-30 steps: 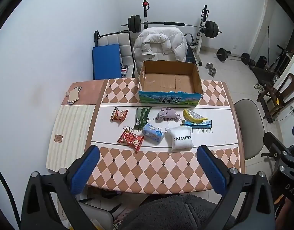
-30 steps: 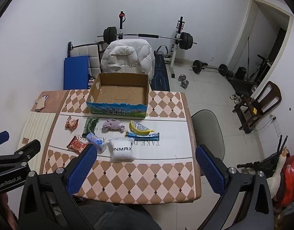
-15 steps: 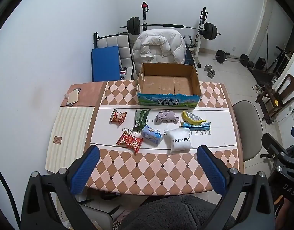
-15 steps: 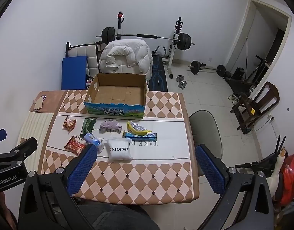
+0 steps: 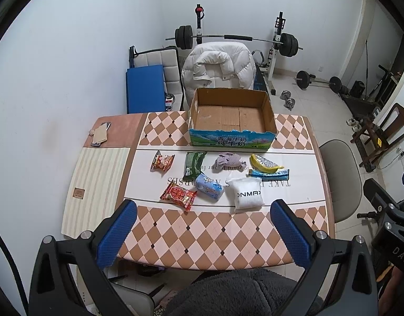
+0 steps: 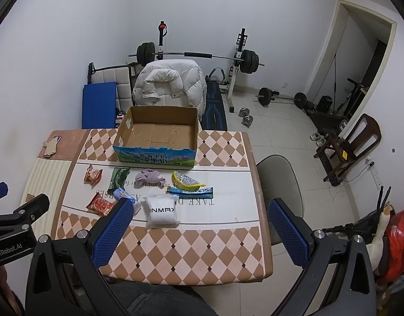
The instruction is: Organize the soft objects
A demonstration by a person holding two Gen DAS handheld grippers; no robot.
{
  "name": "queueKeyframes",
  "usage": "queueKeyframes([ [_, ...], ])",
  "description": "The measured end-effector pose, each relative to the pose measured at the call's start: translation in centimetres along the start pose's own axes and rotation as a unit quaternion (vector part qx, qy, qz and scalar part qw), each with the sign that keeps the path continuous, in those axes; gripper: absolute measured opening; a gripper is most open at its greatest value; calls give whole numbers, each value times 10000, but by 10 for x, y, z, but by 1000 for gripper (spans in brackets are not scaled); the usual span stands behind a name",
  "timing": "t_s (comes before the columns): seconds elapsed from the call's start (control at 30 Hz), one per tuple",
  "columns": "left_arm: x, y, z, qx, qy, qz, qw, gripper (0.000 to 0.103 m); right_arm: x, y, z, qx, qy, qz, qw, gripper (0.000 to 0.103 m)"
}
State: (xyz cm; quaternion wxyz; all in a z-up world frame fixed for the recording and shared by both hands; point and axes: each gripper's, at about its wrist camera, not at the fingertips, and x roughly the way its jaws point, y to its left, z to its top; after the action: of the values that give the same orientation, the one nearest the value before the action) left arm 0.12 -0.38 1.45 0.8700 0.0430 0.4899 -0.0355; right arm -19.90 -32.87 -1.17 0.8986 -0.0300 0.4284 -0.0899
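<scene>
table – brown and peach diamond check, white centre band | box – brown cardboard, blue-green printed front | pouch white | banana toy yellow | cloth lilac | gripper pads blue

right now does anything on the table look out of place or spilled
Nothing is spilled or damaged. The cardboard box stands upright and empty, while the soft items, such as the white pouch and the crumpled purple cloth, lie loose in front of it, unsorted.

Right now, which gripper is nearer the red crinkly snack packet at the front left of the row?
Left. The left gripper hovers open just short of the red crinkly snack packet; the right gripper sits farther right, also open.
</scene>
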Motion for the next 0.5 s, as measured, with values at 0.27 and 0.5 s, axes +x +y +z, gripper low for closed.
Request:
queueKeyframes([
  [0.27,-1,2,0,-4,-26,-16,10000,103,-3,0,4,15,-9,5,10000,103],
  [0.5,-2,2,0,1,-27,-16,10000,103,-3,0,4,13,-18,-2,10000,103],
])
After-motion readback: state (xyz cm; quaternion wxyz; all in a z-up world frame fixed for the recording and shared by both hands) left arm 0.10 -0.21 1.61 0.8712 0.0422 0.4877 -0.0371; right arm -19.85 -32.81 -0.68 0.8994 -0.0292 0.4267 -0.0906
